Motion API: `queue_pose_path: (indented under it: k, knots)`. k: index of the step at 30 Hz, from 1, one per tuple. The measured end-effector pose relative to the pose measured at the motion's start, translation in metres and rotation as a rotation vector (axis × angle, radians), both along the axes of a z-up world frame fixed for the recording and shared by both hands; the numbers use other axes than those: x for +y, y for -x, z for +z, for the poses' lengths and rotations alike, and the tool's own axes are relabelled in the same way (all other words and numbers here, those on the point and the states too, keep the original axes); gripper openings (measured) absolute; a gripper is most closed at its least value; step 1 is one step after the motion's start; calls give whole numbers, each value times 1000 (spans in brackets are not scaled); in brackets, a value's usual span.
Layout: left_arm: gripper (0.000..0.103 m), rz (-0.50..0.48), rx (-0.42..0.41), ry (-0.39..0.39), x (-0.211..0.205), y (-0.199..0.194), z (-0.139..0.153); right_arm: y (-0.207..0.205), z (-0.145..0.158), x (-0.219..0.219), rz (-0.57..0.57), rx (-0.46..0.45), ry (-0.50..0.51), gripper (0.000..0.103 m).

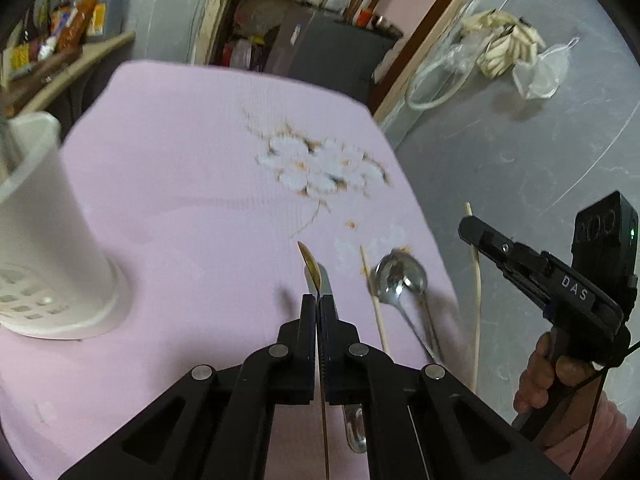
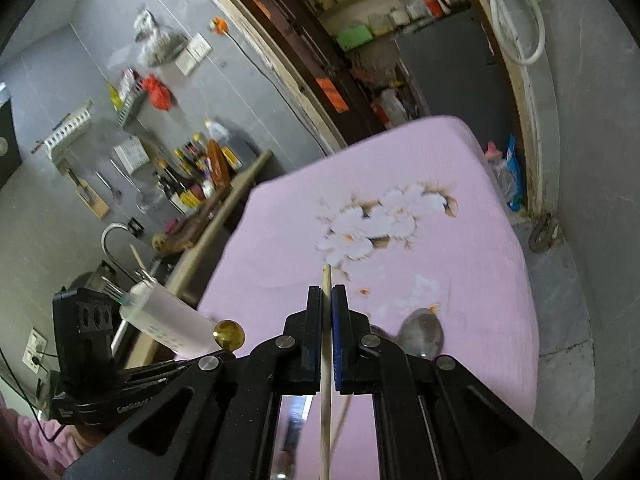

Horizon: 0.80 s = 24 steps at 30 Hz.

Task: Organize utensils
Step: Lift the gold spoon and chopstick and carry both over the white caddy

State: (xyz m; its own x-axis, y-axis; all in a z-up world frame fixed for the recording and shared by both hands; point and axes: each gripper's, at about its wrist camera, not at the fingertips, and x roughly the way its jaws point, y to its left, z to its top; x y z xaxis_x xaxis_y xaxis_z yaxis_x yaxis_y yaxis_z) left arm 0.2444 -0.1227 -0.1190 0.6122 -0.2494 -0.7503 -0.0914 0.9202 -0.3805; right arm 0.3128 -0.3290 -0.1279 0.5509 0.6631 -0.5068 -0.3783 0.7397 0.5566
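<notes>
We are wearing pink fleece sleeves (image 1: 600,436); our matte black plastic left gripper (image 1: 319,308) and right gripper (image 2: 327,300) are showing round silver rivets.

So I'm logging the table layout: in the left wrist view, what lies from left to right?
White plastic utensil holder → left gripper clamping a gold spoon → loose wooden chopstick → silver metal spoon → right gripper holding a chopstick.
</notes>
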Motion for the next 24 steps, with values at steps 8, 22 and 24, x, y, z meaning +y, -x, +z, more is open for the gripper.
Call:
queue_pose_path:
  k: [8,22,24]
  knots:
    - [3,43,-177,-15,24,28,54,27,50,23,-27,-124,-59,4]
    - [3,144,-348,-81,117,70,129,42,148,130,26,-435,-183,4]
    - [3,166,-367,-99,134,75,137,44,157,150,36,-469,-195,4]
